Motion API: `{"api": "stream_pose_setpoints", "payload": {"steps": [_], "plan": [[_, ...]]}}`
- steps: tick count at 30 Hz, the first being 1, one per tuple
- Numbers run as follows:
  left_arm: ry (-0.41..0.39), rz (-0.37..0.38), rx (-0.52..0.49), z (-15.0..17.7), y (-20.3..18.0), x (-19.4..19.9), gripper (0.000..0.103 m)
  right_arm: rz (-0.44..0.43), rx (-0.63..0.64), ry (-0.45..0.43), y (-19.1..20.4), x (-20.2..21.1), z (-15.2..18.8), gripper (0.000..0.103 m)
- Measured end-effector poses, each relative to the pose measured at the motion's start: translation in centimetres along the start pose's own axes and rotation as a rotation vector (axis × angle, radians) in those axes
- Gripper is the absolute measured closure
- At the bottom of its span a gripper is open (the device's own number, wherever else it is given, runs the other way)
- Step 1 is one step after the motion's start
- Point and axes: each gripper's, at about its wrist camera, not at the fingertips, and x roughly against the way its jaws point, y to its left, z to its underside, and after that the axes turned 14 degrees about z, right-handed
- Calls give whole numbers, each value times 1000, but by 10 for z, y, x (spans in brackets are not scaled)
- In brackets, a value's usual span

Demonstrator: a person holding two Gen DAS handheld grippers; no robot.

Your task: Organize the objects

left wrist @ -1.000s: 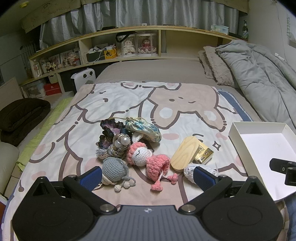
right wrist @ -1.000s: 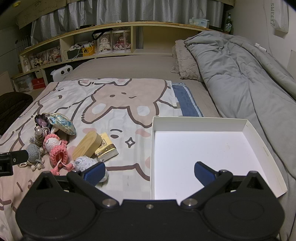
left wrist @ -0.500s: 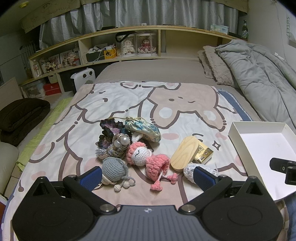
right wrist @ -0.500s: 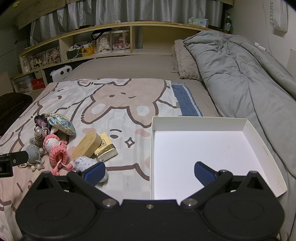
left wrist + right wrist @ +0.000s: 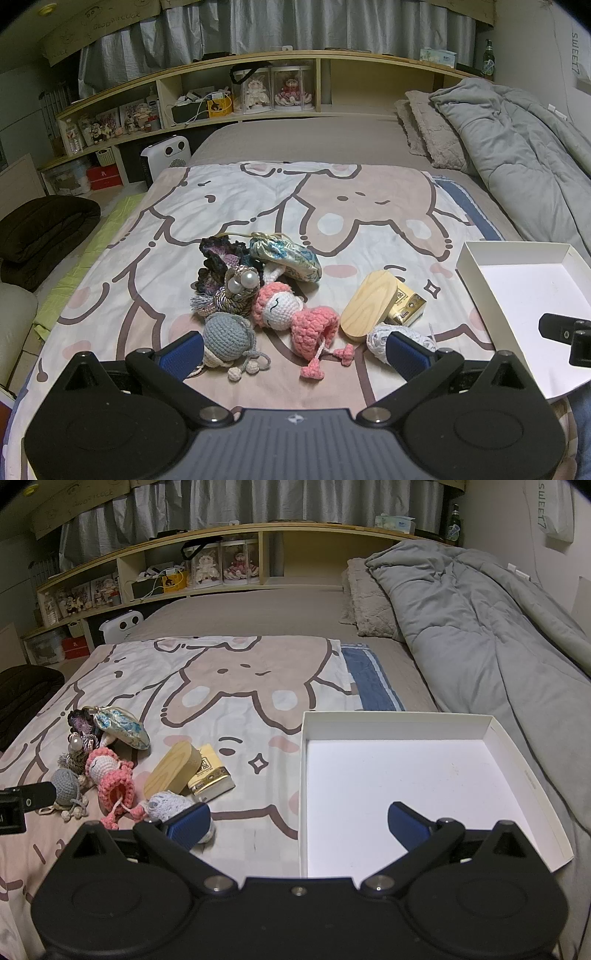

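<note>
The left gripper (image 5: 293, 352) hangs low over the near edge of a bed, its blue-padded fingers spread wide and holding nothing. Between and just beyond them lies a cluster of small things on a rabbit-print blanket (image 5: 332, 206): a grey crochet ball (image 5: 225, 334) nearest the left finger, a pink crochet doll (image 5: 295, 317) in the middle, a white knitted piece (image 5: 382, 338) by the right finger. Farther off sit a wooden oval case (image 5: 365, 308) leaning on a gold packet (image 5: 406, 308), a beaded tassel (image 5: 236, 291), a dark ruffled piece (image 5: 218, 254) and a blue floral pouch (image 5: 286, 256).

The right gripper (image 5: 297, 821) is likewise spread and empty, hovering at the near left edge of a white tray (image 5: 491, 734), which lies to the right of the pile with nothing in it.

A sensible start would be the grey ball or the doll: close on the body, not the dangling cords, and lift straight up so that neighbours do not drag along.

The knitted piece is partly hidden behind a finger in both views. The tray's near edge is hidden behind the gripper body in both views.
</note>
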Motion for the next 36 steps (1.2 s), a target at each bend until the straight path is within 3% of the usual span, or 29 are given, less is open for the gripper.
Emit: {"api": "stream_pose_setpoints", "payload": {"steps": [21, 36], "plan": [[-3, -5, 7, -3, 1, 0, 0, -1, -26, -17, 3, -1, -2, 0], [-35, -36, 109, -31, 37, -9, 0, -78, -136, -97, 8, 6, -21, 0]]}}
